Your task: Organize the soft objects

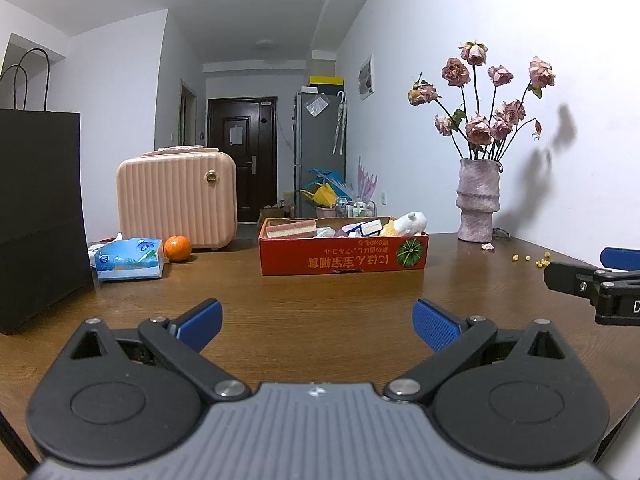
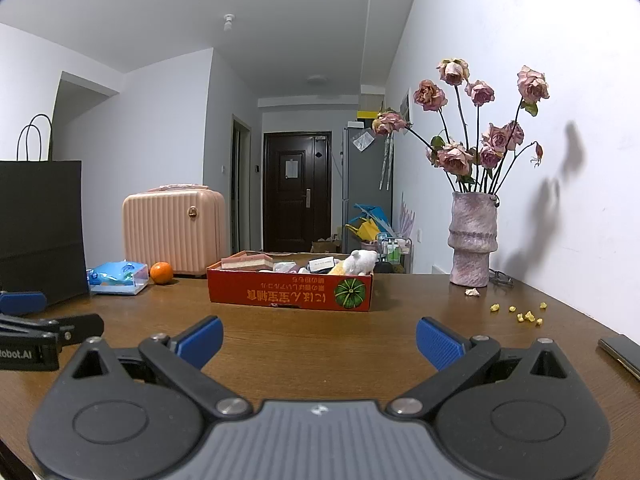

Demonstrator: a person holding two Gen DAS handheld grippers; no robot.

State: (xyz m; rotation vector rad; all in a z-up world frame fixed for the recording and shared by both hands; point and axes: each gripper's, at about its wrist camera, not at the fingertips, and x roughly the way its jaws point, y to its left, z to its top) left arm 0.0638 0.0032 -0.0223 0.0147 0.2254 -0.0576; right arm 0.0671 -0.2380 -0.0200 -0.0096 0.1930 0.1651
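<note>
Left wrist view has my left gripper (image 1: 318, 322) low over the wooden table (image 1: 320, 300), its blue pads spread wide with nothing between them. The right gripper (image 2: 319, 340) sits beside it in the same state, wide apart and empty.

Far ahead, mid-table, stands the red cardboard box (image 1: 344, 258). It holds what look like the soft things: a white plush toy (image 1: 410, 222) at its right end, a pink-and-cream sponge block (image 1: 292, 229) at its left end, and small packets between them that I cannot tell apart. To the far left a blue tissue pack (image 1: 130, 260) lies on the table outside the box, just beside an orange (image 1: 177, 248), with a pink case (image 1: 176, 198) behind them and a black paper bag (image 1: 40, 216) nearer on the left. A vase of dried roses (image 1: 478, 204) stands far right.

I judge that either the sorting is nearly done, with only the tissue pack left out, or nothing is started; the pictures do not settle which. Neither claw is near any soft item yet.
</note>
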